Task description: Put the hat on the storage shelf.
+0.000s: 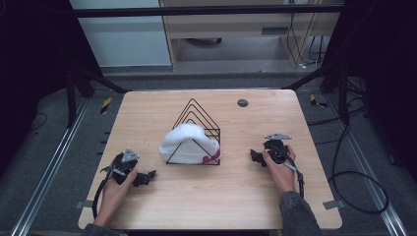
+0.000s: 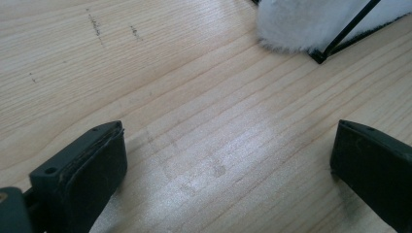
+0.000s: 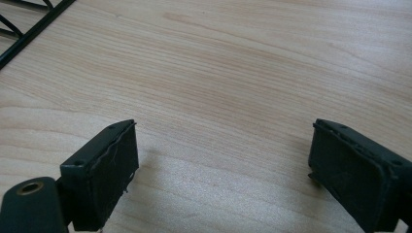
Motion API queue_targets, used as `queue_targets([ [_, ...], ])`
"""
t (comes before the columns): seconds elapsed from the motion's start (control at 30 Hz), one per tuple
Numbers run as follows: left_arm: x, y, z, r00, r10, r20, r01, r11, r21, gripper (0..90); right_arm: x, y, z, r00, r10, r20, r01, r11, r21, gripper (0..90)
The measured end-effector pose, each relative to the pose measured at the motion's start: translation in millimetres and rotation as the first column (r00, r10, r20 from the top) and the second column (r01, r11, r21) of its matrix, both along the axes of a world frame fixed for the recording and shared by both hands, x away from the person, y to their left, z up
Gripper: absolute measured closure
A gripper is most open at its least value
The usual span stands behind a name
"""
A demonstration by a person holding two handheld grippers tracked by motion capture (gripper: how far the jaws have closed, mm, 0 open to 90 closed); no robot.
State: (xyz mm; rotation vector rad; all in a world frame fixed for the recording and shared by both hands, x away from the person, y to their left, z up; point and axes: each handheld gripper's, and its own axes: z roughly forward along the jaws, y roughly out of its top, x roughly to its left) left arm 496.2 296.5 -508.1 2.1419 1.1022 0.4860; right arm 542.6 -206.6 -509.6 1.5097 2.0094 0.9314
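Your left gripper [image 1: 146,176] and right gripper [image 1: 254,156] both rest low on the wooden table [image 1: 147,108], jaws spread wide with nothing between them. The white fluffy hat [image 1: 184,142] sits tucked inside the black wire rack [image 1: 196,115] at table centre, between the two grippers and apart from both. Judging by this, either the hat is already placed and you're done, or the pull-out hasn't begun; I can't tell which.

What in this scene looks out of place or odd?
The white fluffy hat is stuffed into the black wire rack, bulging out through its front and left side. Otherwise nothing looks spilled or damaged. The left hand-held gripper and right hand-held gripper rest open on the table.
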Motion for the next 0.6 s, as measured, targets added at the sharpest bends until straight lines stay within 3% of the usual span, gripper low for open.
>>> queue_targets([
  [0.2, -0.1, -0.1, 0.0, 1.0, 0.001, 0.0, -0.001, 1.0, -0.001, 0.0, -1.1, 4.5, -1.4, 1.0, 0.002, 0.007, -0.002, 0.999, -0.043, 9.8],
  [0.47, -0.1, -0.1, -0.1, 1.0, 0.001, 0.0, -0.001, 1.0, -0.001, 0.0, -14.9, 7.9, -1.6, 0.9995, 0.031, 0.006, -0.031, 0.999, -0.038, 9.9],
  [0.6, -0.2, 0.0, 0.1, 1.0, 0.0, -0.003, 0.0, 1.0, -0.001, 0.0, -20.6, 8.7, -1.8, 0.9998, 0.016, 0.007, -0.016, 0.999, -0.039, 9.9],
])
